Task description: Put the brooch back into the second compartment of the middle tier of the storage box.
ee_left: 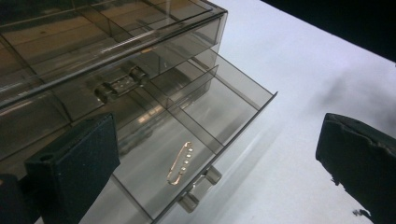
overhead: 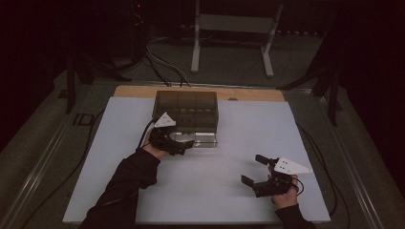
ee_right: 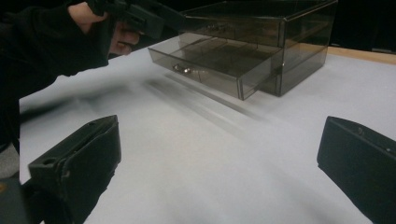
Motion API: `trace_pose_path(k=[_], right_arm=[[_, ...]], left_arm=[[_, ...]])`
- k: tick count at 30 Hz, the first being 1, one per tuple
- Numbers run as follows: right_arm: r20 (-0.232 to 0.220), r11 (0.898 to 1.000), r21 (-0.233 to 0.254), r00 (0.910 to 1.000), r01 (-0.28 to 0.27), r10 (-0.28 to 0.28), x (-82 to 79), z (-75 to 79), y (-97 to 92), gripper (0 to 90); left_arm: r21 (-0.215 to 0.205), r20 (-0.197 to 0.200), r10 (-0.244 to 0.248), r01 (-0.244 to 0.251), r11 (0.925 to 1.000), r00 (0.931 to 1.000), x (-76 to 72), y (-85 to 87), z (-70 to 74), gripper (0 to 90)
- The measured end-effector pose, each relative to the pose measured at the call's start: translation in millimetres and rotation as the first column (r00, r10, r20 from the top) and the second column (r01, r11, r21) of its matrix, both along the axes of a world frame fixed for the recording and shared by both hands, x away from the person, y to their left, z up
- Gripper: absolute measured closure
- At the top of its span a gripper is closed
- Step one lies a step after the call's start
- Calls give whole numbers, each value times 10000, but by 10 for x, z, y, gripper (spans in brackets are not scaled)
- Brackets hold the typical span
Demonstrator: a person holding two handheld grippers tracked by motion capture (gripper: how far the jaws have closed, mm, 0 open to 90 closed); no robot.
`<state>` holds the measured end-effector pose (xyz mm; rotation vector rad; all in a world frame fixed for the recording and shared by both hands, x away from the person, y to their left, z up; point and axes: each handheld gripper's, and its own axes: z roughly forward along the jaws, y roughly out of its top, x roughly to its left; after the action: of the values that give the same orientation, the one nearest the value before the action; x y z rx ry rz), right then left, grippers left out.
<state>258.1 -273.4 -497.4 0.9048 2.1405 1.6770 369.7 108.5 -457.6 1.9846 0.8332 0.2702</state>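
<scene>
Setting: white table top [overhead: 200, 191], dim room; smoked clear drawer box [overhead: 186, 110] at the far middle of the table
Drawer: bottom drawer [ee_left: 196, 140] pulled out toward the person, partitions dividing it into compartments; small knob [ee_left: 198, 186] on its front wall
Thing in hand: gold hair clip [ee_left: 180, 163] with a row of pale beads, lying flat on the drawer floor in the front compartment, just behind the knob; nothing touches it
Left gripper [overhead: 184, 145]: hovers at the front left of the open drawer; jaws spread wide, nothing between them; in the left gripper view the clip lies between the two jaws, lower down
Right gripper [overhead: 254, 171]: low over the bare table at the near right, well apart from the box; jaws wide apart, empty
Upper drawer: shut, its own metal handle [ee_left: 120, 85] visible through the front
Step, as judged: drawer is open and the clip is inside; either the clip is about to be lifted out or the drawer is about to be pushed shut, cannot tell which
Next move calls for: if picking, a steep descent between the partitions, jaws narrowed to straddle the thin clip across its width; if closing, a flat push on the drawer front near the knob, box may slide unless the right gripper braces it
</scene>
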Motion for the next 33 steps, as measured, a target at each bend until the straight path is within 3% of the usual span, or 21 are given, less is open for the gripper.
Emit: trace_pose_path(k=[7,14,17,24,33], right_arm=[[10,10000,24,10000,24,-24,-1,5,-4,0],[1,10000,42,10000,20,-20,7,10,2,0],[4,10000,3,10000,19,-19,7,5,2,0],[-11,10000,31,10000,-33,33,6,8,3,0],[-22,9999,42,9999,-156,156,41,2,30,0]], left_arm=[[-59,129,-392,393,9992,9991,10,40,66,3],[-871,-188,-867,847,9926,9961,15,111,166,3],[-1052,-87,-1006,992,9895,9949,15,146,236,3],[-943,42,-1236,1235,9879,9923,-19,197,362,3],[-1019,180,-1196,1208,9874,9927,-85,292,377,3]])
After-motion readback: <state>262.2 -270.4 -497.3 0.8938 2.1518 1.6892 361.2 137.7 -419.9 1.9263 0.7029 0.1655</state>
